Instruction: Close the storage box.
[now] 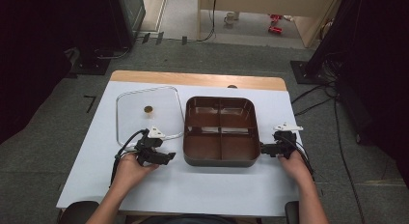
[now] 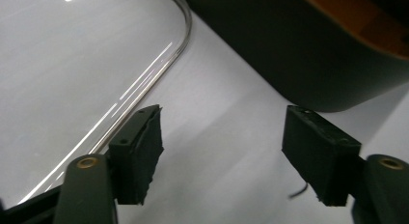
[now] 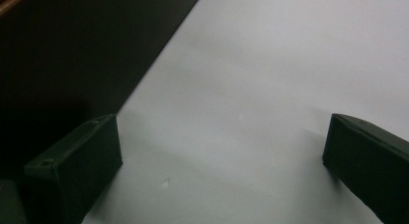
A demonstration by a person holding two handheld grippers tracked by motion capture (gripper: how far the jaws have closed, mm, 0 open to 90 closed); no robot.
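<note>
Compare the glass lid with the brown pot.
The glass lid is clear and flat, lying left of the brown pot; the pot is opaque, deep and split into four compartments. The lid carries a small round knob; the pot has none. Both are rounded rectangles resting on the white table.

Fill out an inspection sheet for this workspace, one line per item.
Surface: white table, wooden strip along its far edge.
Job's things: brown four-compartment tray, compartments bare; clear glass lid flat on the table to its left, apart from it, small round knob at its middle.
Clutter: nothing seen.
Grippers: left gripper open, beside the tray's left wall, holding nothing; right gripper open, at the tray's right wall, holding nothing.
Cables: black cables trail from both grippers; more cables on the floor at right.
Surroundings: grey carpet, dark stands at both sides, red items on the floor far back.
</note>
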